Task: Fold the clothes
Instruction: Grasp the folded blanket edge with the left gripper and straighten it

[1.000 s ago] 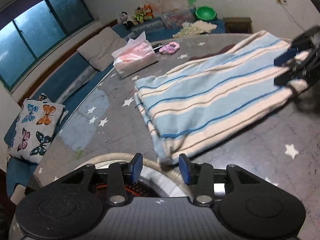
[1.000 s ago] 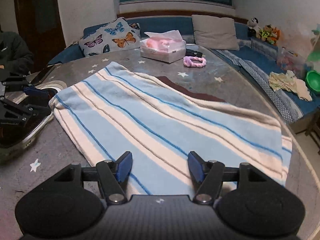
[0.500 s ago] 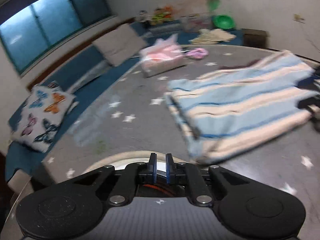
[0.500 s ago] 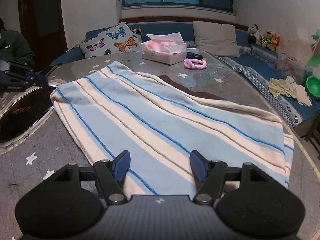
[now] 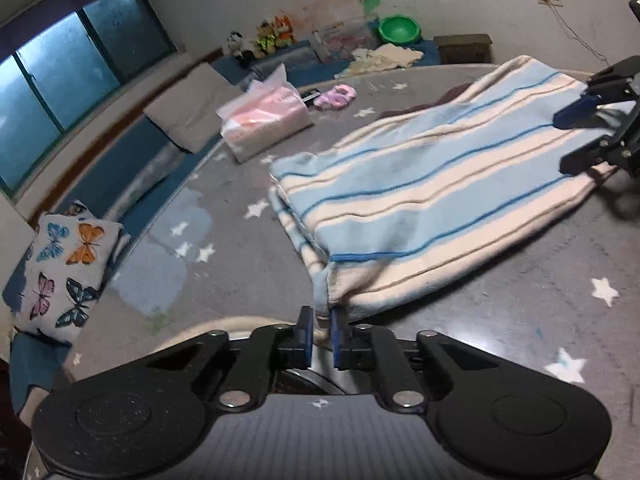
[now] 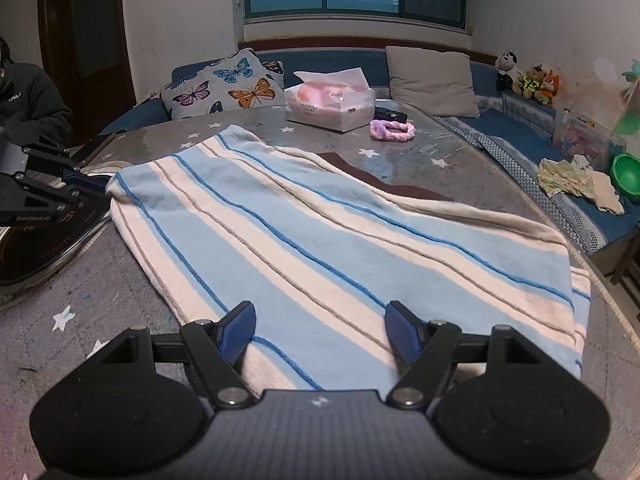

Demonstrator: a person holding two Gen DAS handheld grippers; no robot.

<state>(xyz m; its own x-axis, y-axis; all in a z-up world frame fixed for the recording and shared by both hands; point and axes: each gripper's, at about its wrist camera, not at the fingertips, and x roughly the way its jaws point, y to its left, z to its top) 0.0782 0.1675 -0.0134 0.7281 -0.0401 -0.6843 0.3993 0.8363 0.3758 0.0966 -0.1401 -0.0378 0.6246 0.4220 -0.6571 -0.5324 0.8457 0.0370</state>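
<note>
A blue and cream striped cloth (image 5: 432, 200), folded double, lies flat on the grey star-patterned table (image 5: 520, 320). It also shows in the right wrist view (image 6: 340, 248). My left gripper (image 5: 320, 336) is nearly shut, its blue pads pinching the cloth's near corner (image 5: 326, 304). In the right wrist view the left gripper (image 6: 92, 188) sits at that far left corner. My right gripper (image 6: 320, 332) is open, fingers spread over the cloth's near edge. It appears in the left wrist view (image 5: 576, 136) at the cloth's far end.
A tissue box (image 6: 332, 104), a pink scrunchie (image 6: 392, 130) and a dark remote (image 6: 386, 114) lie at the table's back. A round cooker plate (image 6: 36, 236) sits by the left gripper. A bench with cushions (image 6: 432, 80) and toys rings the table. A dark cloth (image 6: 400, 188) lies under the striped one.
My left gripper went from open to nearly shut and moved forward onto the cloth's corner. The right gripper stayed open over the opposite edge.
</note>
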